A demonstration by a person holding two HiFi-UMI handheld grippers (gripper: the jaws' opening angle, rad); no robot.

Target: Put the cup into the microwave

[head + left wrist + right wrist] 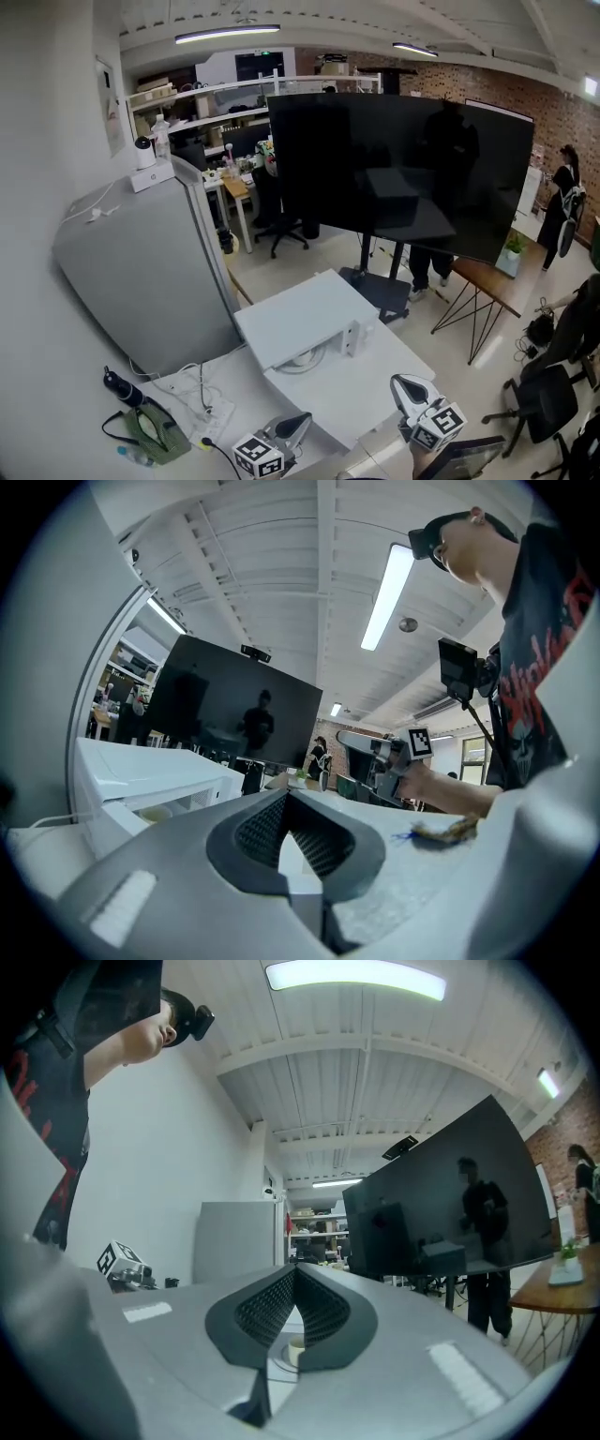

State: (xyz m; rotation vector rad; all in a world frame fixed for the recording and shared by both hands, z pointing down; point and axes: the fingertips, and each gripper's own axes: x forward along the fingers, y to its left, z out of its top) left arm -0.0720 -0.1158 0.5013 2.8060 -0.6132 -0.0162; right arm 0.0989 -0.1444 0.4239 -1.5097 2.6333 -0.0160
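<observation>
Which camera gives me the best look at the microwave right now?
The head view: the white microwave sits mid-frame, seen nearly whole from above. The left gripper view catches only part of it, from a low angle at the left. The right gripper view shows almost none of it.

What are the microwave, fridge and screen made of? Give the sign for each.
The microwave looks like painted metal or plastic: it has a smooth, matte white shell. The fridge seems to be painted metal: it is an even grey with a soft sheen. The screen is glossy glass or plastic: it is black and mirrors a figure.
</observation>
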